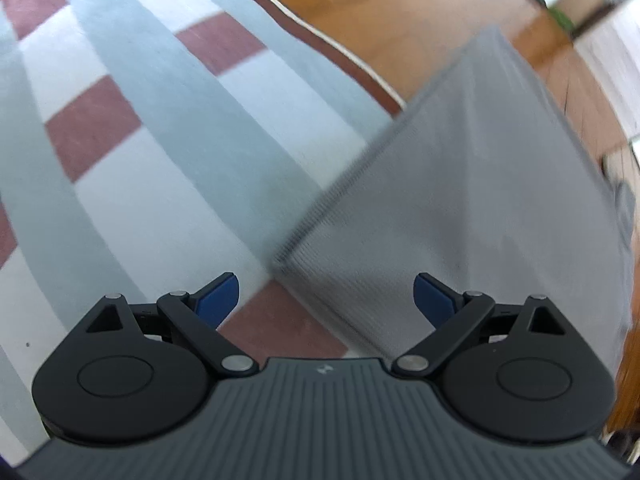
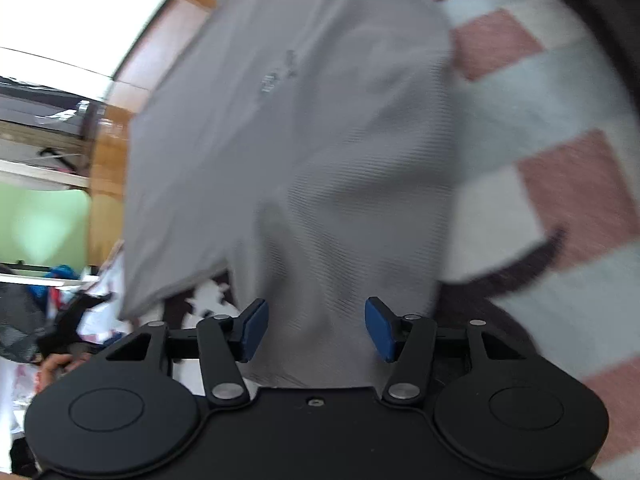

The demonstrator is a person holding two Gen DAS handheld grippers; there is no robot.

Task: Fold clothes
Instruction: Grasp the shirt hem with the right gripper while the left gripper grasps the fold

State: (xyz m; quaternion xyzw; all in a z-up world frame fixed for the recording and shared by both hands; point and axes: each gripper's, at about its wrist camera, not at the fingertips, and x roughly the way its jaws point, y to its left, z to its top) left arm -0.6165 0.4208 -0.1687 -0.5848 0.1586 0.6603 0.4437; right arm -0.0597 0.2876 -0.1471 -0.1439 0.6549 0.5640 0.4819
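While the grey ribbed T-shirt [image 2: 288, 128] lies partly on the checked cloth [image 1: 132, 128] and partly hangs past its piped edge over the wooden floor [image 1: 400, 4], the step in hand looks like getting hold of a hem or side to bring it over for a fold. In the left wrist view a straight, ribbed edge of the shirt [image 1: 460, 184] runs diagonally, its near corner just ahead of the left hand-held gripper [image 1: 326, 300], whose blue pads stand wide apart with nothing between them. The right hand-held gripper [image 2: 316, 328] is also spread, though less widely; shirt fabric bunches in the gap, but the pads do not appear to press it, and motion blur makes that uncertain.

To do this well, each gripper should probably close on a single clean edge rather than a bunched wad, the two grips level with one another, so the fold line comes out straight. Pulling the hanging part back onto the cloth first would likely help, since loose knit drags and twists under its own weight.

A small dark chest mark [image 2: 268, 82] shows on the shirt, too blurred to read. A tiny pale emblem [image 1: 322, 369] sits on the left gripper's body; no legible writing anywhere.
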